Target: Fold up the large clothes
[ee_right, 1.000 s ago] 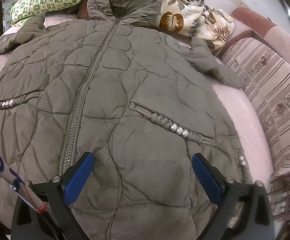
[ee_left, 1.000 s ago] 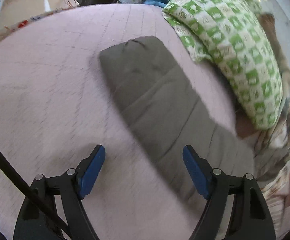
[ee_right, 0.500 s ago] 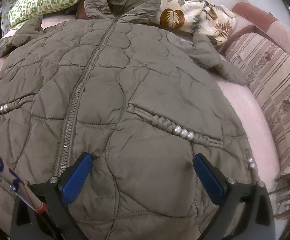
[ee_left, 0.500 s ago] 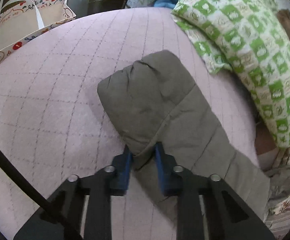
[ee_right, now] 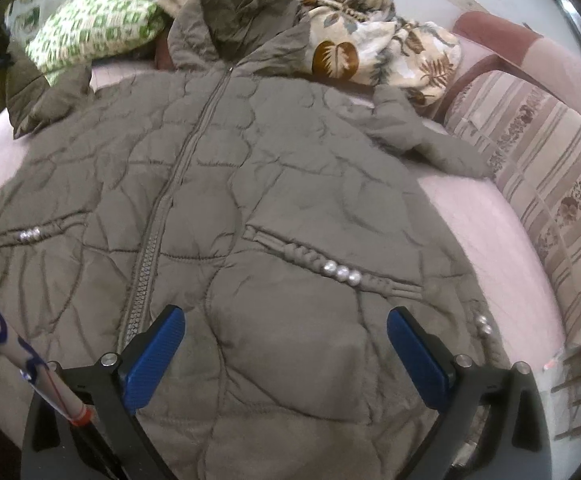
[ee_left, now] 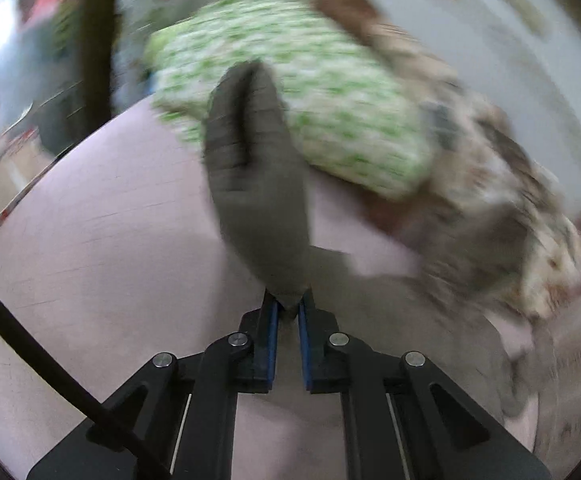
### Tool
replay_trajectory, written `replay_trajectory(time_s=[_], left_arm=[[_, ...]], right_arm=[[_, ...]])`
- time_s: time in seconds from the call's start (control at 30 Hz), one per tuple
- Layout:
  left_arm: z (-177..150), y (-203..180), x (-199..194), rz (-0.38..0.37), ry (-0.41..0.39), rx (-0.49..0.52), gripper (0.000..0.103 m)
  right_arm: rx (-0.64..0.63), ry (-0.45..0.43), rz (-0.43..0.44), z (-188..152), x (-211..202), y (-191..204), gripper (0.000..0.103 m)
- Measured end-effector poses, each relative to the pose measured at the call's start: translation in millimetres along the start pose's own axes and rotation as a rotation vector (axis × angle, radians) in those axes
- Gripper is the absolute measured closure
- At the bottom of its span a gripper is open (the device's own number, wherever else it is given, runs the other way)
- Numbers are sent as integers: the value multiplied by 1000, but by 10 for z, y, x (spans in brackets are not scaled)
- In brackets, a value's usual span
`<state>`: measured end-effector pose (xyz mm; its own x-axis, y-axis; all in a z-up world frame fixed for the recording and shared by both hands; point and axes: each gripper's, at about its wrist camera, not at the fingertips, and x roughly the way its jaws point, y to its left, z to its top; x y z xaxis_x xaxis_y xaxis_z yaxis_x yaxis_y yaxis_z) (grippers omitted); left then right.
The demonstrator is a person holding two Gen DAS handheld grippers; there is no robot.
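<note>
Since a second back, the left gripper [ee_left: 288,312] had gone from wide open over the flat sleeve [ee_left: 256,168] to clamped on its edge, jaws just closing with the fabric between them, and the sleeve was now lifted off the pink bedspread [ee_left: 110,240].

Left wrist view: pretty blurry. The grey-brown sleeve stuck up and away from the blue pads, its cuff end crossing in front of the green-and-white checked pillow [ee_left: 330,120]. A leaf-print blanket [ee_left: 510,220] was bunched to the right. No readable writing anywhere.

Right wrist view: the right gripper [ee_right: 286,350] was spread wide, holding nothing, hovering above the lower front of the quilted hooded coat [ee_right: 270,200]. The coat lay zipped and face up on the bed, hood toward the pillow [ee_right: 94,28], pearl-trimmed pocket [ee_right: 330,266] just beyond the pads. The raised sleeve showed at the far left. A striped sofa cushion [ee_right: 538,168] ran along the right. No labels or brands visible on the coat.
</note>
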<state>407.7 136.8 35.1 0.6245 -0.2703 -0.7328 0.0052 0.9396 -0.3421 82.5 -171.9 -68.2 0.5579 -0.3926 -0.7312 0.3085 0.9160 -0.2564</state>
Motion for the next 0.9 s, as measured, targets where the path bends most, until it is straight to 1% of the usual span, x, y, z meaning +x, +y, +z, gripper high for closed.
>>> replay_trajectory(time_s=[0.1, 0.13, 0.2, 0.23, 0.3, 0.33, 0.4, 0.43, 0.5, 0.57, 0.6, 0.67, 0.7, 0.73, 0.77, 0.8, 0.83, 0.87, 0.9], left_arm=[[-299, -511, -102, -96, 29, 68, 94], [-375, -618, -107, -112, 37, 83, 94], [-630, -906, -81, -150, 71, 121, 94], [-802, -1060, -21, -178, 106, 137, 94], [-1110, -1264, 93, -207, 162, 160, 94], [-1223, -1325, 147, -205, 177, 170, 94], [-1566, -1459, 310, -169, 217, 205, 94], [-1738, -1504, 404, -138, 235, 227, 94], [-2148, -1585, 553, -46, 264, 299, 92], [-2385, -1593, 587, -13, 274, 342, 89], [-2480, -1582, 540, -11, 268, 362, 88], [-2575, -1507, 362, -56, 281, 353, 72], [-2596, -1436, 223, -99, 273, 330, 68], [-2560, -1390, 85, -122, 241, 320, 62], [-2544, -1348, -39, -124, 202, 323, 56], [-2532, -1317, -161, -114, 157, 333, 52], [-2515, -1251, -296, -96, 96, 348, 45], [-2491, -1173, -435, -63, 23, 364, 40], [-2473, -1083, -542, -14, -43, 375, 38]], right_arm=[[32, -11, 5, -30, -86, -125, 1], [44, -14, 7, -42, -118, -178, 1], [76, -22, 11, -72, -191, -300, 1], [91, -26, 13, -90, -232, -362, 1], [117, -34, 13, -124, -309, -476, 1], [130, -38, 14, -138, -344, -530, 1], [156, -42, 18, -175, -422, -629, 1], [167, -43, 20, -188, -453, -677, 1], [182, -45, 21, -201, -499, -752, 1], [192, -47, 29, -199, -552, -827, 1], [191, -47, 32, -192, -568, -847, 1], [193, -51, 54, -164, -593, -883, 1], [199, -51, 81, -137, -603, -901, 1], [214, -50, 114, -99, -605, -920, 1], [235, -49, 155, -56, -597, -937, 1], [251, -41, 190, -15, -577, -944, 1], [273, -24, 245, 67, -527, -943, 1], [289, -10, 283, 142, -473, -922, 1], [297, 2, 329, 229, -413, -887, 1]])
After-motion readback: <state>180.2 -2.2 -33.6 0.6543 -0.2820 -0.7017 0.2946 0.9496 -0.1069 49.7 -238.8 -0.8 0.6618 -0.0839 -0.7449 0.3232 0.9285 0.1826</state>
